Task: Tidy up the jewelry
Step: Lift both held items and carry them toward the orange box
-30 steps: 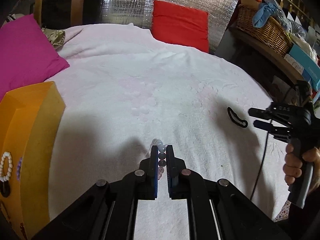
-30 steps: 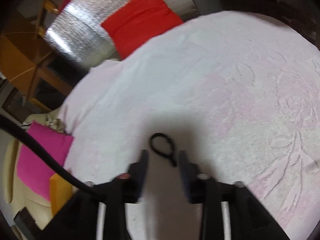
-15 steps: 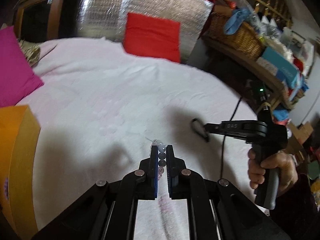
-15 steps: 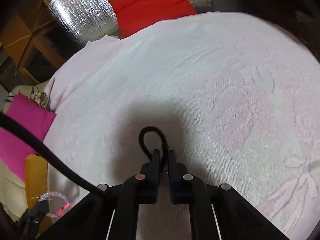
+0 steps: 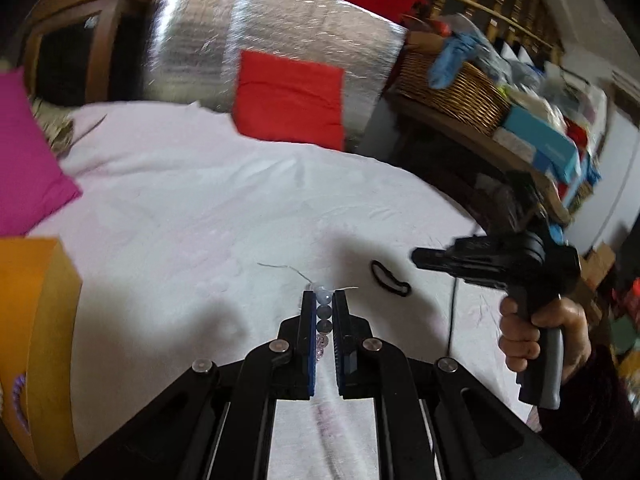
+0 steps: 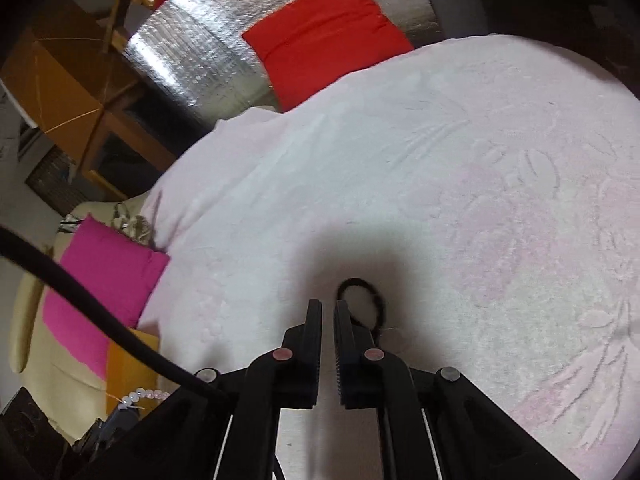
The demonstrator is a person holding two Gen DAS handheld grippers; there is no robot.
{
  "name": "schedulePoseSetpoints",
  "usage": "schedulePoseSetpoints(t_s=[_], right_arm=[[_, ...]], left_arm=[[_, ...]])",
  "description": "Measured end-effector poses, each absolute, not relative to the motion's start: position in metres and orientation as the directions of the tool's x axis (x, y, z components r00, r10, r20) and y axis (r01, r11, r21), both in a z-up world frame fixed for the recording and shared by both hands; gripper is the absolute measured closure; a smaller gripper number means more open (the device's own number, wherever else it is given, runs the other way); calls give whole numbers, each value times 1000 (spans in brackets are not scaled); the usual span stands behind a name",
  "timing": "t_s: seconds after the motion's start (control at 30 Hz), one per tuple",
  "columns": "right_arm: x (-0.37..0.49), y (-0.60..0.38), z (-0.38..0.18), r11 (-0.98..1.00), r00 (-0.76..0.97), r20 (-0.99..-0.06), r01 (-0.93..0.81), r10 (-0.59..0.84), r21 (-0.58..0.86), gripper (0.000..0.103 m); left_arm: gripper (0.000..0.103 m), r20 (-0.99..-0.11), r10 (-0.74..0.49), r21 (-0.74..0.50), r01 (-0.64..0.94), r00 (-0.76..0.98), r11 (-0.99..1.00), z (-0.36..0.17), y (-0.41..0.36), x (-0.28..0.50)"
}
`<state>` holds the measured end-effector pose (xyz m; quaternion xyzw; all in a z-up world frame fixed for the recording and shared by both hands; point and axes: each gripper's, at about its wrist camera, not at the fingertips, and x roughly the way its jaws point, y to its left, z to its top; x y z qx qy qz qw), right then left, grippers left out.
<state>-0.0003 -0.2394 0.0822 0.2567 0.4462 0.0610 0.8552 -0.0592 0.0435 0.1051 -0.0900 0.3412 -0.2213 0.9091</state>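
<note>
My left gripper (image 5: 324,298) is shut on a string of clear and pink beads (image 5: 323,312), held above the white bedspread; the beads also show in the right wrist view (image 6: 140,396). A black hair tie (image 5: 390,280) lies on the bedspread. My right gripper (image 6: 328,306) is shut with nothing between its fingers; the hair tie (image 6: 370,300) lies just right of its tip, partly hidden behind the right finger. In the left wrist view the right gripper (image 5: 420,258) hovers just right of the tie. An orange box (image 5: 36,320) stands at the left.
A red cushion (image 5: 290,100) leans on a silver foil panel (image 5: 280,48) at the back. A magenta pillow (image 5: 24,160) lies far left. A wicker basket (image 5: 452,88) and boxes sit on a shelf to the right of the bed.
My right gripper closed around the hair tie half a second ago, then lifted and drew back; the tie now lies on the bedspread beside its tip. My left gripper kept hold of the beads.
</note>
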Motion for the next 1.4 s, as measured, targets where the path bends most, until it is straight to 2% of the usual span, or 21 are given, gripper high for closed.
schedulePoseSetpoints(t_s=[0.23, 0.33, 0.4, 0.47, 0.53, 0.57, 0.73, 0.87, 0.9, 0.93, 1.0, 1.4], right_arm=[[9, -244, 82, 848, 584, -734, 140, 345, 510, 93], [12, -239, 79, 874, 572, -761, 149, 304, 462, 93], [17, -236, 74, 890, 563, -779, 156, 275, 428, 87], [17, -236, 69, 894, 555, -789, 166, 264, 416, 75], [20, -236, 64, 903, 536, -807, 175, 247, 393, 68], [21, -236, 62, 905, 528, -814, 178, 244, 387, 67], [22, -232, 58, 915, 508, -826, 165, 242, 370, 67], [23, -220, 49, 943, 466, -861, 143, 205, 302, 67], [22, -218, 50, 951, 470, -861, 127, 194, 283, 69], [21, -216, 50, 954, 471, -861, 114, 192, 276, 80], [20, -216, 50, 949, 464, -859, 109, 215, 296, 86], [8, -231, 65, 856, 512, -761, 89, 399, 508, 86]], left_arm=[[95, -587, -437, -306, 313, 681, 899, 105, 49, -56], [95, -592, -438, -291, 328, 677, 899, 105, 42, -58], [95, -595, -439, -286, 333, 673, 899, 104, 40, -59], [95, -607, -431, -272, 336, 667, 902, 102, 38, -59], [95, -618, -424, -262, 335, 662, 905, 100, 37, -59], [95, -620, -420, -258, 334, 662, 907, 100, 37, -59], [95, -629, -412, -268, 314, 659, 911, 98, 41, -56], [95, -641, -406, -270, 304, 651, 914, 95, 41, -55], [95, -642, -404, -269, 302, 652, 914, 95, 40, -55], [95, -643, -402, -269, 299, 652, 915, 95, 40, -55], [95, -646, -399, -274, 290, 650, 917, 94, 41, -53], [95, -640, -370, -264, 260, 674, 929, 103, 43, -56]])
